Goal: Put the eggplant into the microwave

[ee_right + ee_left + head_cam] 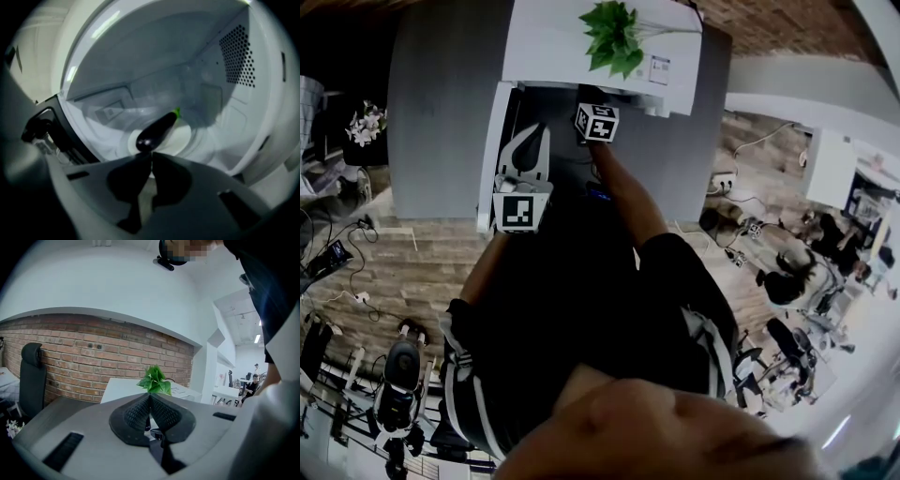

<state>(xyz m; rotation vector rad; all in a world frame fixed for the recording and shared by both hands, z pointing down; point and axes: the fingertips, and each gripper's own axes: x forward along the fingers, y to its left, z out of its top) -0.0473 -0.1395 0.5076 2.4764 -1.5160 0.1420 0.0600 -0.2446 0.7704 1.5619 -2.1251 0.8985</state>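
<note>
Fingers of right gripper (151, 154) pressed together, nothing btwn them. The eggplant (157, 131) lies just past the tips at 12 o'clock, inside the microwave (140, 56) on its white turntable (182, 139), w/ green stem end toward 1 o'clock. Fingers of left gripper (150, 397) also closed & empty; leafy plant (154, 379) at 12 o'clock beyond.

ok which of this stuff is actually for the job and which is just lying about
For the job:
eggplant
microwave
white turntable plate
right gripper

Just about:
green plant
brick wall
black chair
white flowers
</note>
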